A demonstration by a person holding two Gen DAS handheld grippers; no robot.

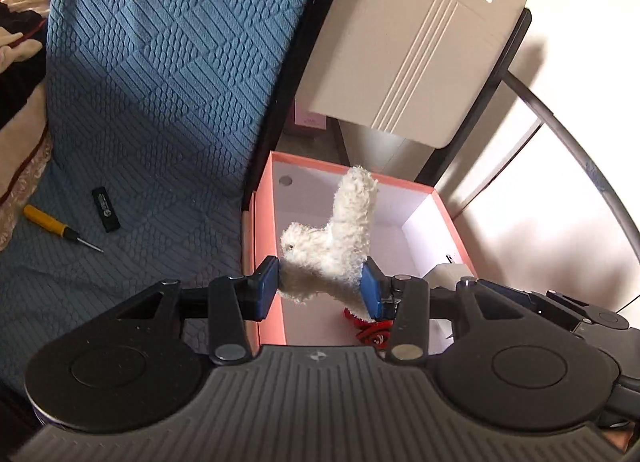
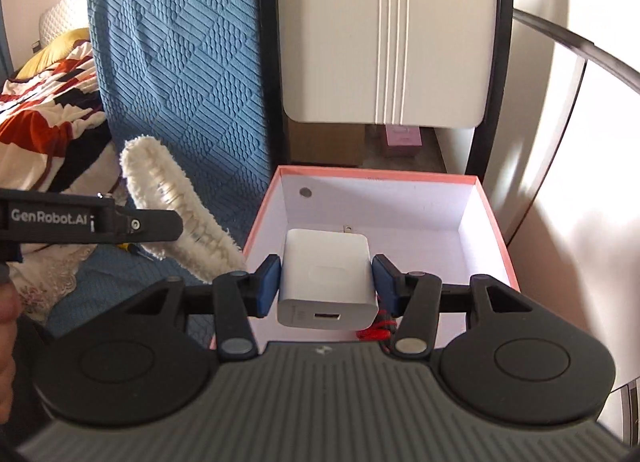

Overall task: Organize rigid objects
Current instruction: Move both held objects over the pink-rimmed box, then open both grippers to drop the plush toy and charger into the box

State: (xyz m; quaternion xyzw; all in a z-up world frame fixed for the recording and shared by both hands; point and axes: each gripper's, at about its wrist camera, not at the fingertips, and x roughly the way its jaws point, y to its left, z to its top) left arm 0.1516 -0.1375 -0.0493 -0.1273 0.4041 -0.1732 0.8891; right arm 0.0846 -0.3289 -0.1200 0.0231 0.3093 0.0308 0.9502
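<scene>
My left gripper (image 1: 323, 286) is shut on a white fluffy plush toy (image 1: 336, 238) and holds it above the near left part of an open pink box (image 1: 266, 214) with a white inside. My right gripper (image 2: 327, 282) is shut on a white USB charger block (image 2: 328, 282) and holds it over the same pink box (image 2: 496, 230). A red object (image 1: 374, 332) lies on the box floor; it also shows in the right wrist view (image 2: 378, 330). The plush toy (image 2: 176, 210) and the left gripper's arm (image 2: 92, 218) show at the left of the right wrist view.
A blue quilted bed cover (image 1: 152, 102) lies left of the box, with a yellow-handled screwdriver (image 1: 56, 226) and a small black stick-shaped device (image 1: 106, 209) on it. A beige cabinet (image 1: 404, 42) in a black frame stands behind the box. A patterned blanket (image 2: 48, 110) is at far left.
</scene>
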